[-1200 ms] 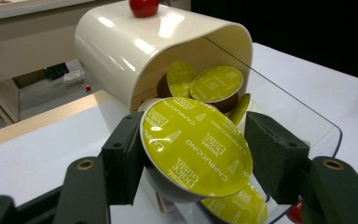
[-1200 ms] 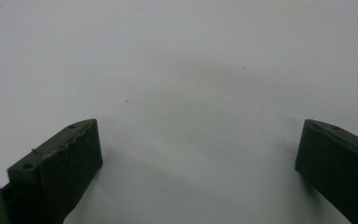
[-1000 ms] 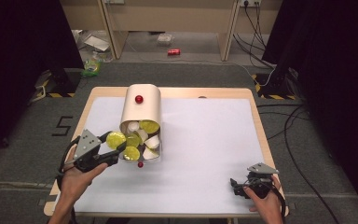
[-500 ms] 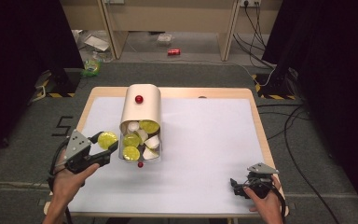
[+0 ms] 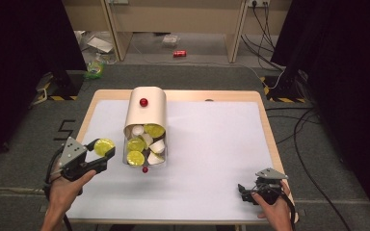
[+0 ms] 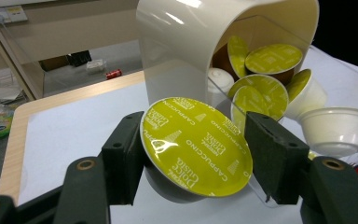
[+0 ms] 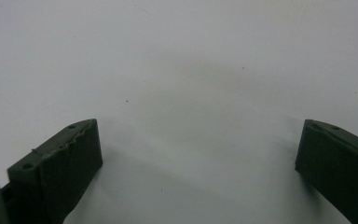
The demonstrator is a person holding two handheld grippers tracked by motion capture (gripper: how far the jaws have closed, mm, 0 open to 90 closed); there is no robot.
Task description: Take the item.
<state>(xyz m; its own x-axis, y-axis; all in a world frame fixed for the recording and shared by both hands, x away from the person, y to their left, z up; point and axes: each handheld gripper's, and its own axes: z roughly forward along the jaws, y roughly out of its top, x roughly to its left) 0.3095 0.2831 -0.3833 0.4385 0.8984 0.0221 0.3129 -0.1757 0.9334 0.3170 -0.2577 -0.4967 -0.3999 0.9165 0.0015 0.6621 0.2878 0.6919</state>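
My left gripper (image 5: 104, 149) is shut on a coffee capsule (image 5: 103, 145) with a yellow-green foil lid, just left of the capsule holder (image 5: 147, 113). In the left gripper view the jaws press both sides of the capsule (image 6: 196, 144), whose lid faces the camera. The holder (image 6: 186, 51) is a cream arched cover over a clear tray, with several yellow-lidded and white capsules (image 5: 144, 143) spilling out at its open front. My right gripper (image 5: 243, 190) rests near the table's front right corner, open (image 7: 200, 135) with only the white mat between its jaws.
A red knob (image 5: 143, 102) sits on top of the holder and a small red ball (image 5: 145, 169) lies at its front. A white mat (image 5: 212, 144) covers the wooden table (image 5: 265, 115). Cables and a red can (image 5: 179, 53) lie on the floor beyond.
My left gripper has drawn away from the holder's mouth to the left and slightly down, carrying the yellow-lidded capsule. The right gripper has stayed where it was.
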